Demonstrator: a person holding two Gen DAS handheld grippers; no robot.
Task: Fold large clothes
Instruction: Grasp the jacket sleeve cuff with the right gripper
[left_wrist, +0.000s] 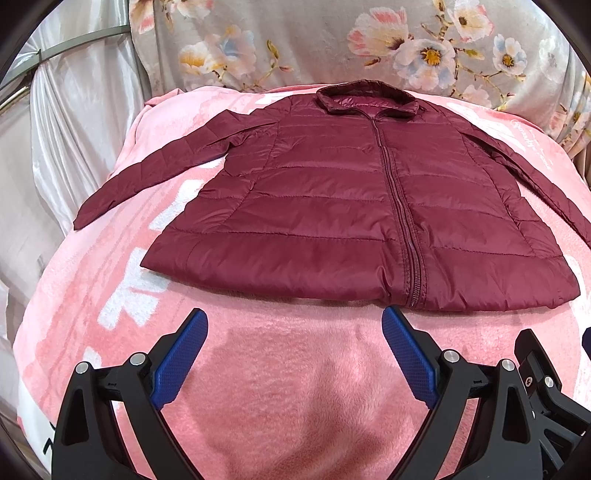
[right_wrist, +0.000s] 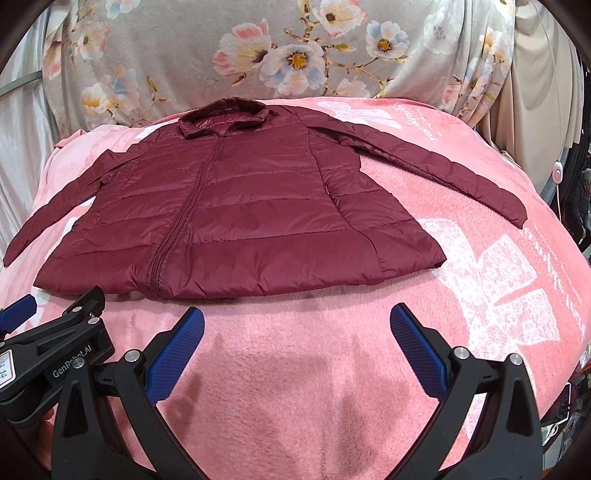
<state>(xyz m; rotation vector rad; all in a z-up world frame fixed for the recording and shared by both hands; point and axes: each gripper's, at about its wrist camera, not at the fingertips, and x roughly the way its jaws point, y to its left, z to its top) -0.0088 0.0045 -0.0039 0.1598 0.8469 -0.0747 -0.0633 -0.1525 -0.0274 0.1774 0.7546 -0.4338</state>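
Your left claw (left_wrist: 295, 325) and right claw (right_wrist: 297, 325) both hang released just near of the maroon jacket (left_wrist: 347, 206), spread flat and zipped on the pink blanket (left_wrist: 280, 398), so folding hasn't begun: take 1 sleeve (right_wrist: 443, 166) inward first.

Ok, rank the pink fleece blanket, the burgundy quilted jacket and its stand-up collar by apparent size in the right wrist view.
1. Pink fleece blanket, largest.
2. Burgundy quilted jacket.
3. Stand-up collar, smallest.

Jacket (left_wrist: 332, 206) glossy quilted nylon; blanket (left_wrist: 280, 369) matt fuzzy fleece; pads (right_wrist: 173, 354) textured rubbery.
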